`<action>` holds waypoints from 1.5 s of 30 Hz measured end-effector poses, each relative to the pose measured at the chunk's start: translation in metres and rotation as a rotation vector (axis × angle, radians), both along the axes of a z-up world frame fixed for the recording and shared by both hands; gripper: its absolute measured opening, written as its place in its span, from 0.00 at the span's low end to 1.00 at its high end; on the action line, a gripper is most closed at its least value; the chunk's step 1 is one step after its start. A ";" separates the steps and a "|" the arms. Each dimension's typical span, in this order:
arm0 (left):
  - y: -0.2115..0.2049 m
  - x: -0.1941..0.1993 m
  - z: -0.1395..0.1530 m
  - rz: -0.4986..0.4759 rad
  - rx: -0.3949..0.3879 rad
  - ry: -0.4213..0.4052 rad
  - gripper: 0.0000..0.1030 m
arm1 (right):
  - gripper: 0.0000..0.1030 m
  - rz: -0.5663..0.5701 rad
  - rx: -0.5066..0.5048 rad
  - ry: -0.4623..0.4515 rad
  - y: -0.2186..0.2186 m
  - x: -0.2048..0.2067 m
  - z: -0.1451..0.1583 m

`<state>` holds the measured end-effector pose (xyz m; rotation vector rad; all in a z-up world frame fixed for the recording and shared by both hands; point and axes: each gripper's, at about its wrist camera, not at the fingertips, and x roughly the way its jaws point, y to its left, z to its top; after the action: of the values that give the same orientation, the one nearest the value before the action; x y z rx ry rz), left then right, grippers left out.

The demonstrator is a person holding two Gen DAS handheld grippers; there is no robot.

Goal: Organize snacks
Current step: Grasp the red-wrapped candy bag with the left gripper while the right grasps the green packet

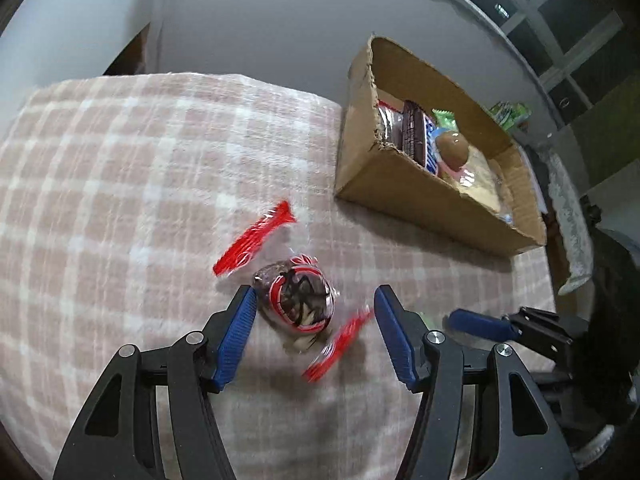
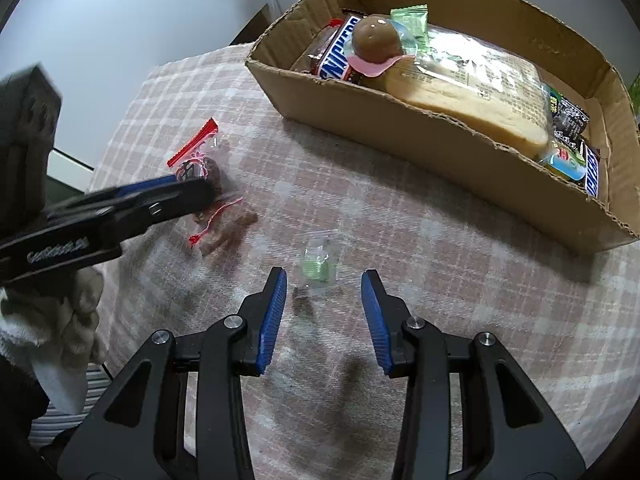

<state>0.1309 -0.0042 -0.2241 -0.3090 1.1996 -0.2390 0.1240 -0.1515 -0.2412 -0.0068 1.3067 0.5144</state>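
A clear-wrapped dark pastry with red wrapper ends lies on the pink plaid cloth. My left gripper stands open around it: the left pad is close beside it, the right pad is apart from its body. In the right wrist view the same pastry shows partly under the left gripper's fingers. A small clear packet with a green sweet lies just ahead of my open right gripper, roughly level with its tips and untouched. The cardboard box holds several snacks.
The box stands at the cloth's far right with a Snickers bar, a brown chocolate egg and a wrapped bread inside. A white-gloved hand holds the left tool. Green packets lie beyond the box.
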 end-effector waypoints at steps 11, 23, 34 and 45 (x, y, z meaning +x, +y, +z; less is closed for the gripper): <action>-0.019 0.000 -0.005 -0.064 0.151 -0.023 0.58 | 0.39 0.017 -0.061 -0.024 0.017 0.001 -0.004; -0.016 -0.013 -0.004 -0.082 0.231 -0.042 0.35 | 0.23 0.067 -0.160 -0.069 0.037 0.002 -0.009; -0.016 -0.031 0.038 -0.109 0.196 -0.144 0.32 | 0.22 0.002 -0.116 -0.132 0.006 -0.002 0.028; -0.031 0.005 0.095 -0.138 0.149 -0.265 0.32 | 0.22 -0.104 -0.085 -0.253 -0.039 0.018 0.088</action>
<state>0.1357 -0.0351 -0.1291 -0.0612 0.9712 -0.2989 0.1416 -0.1906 -0.1535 -0.0723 1.0737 0.3559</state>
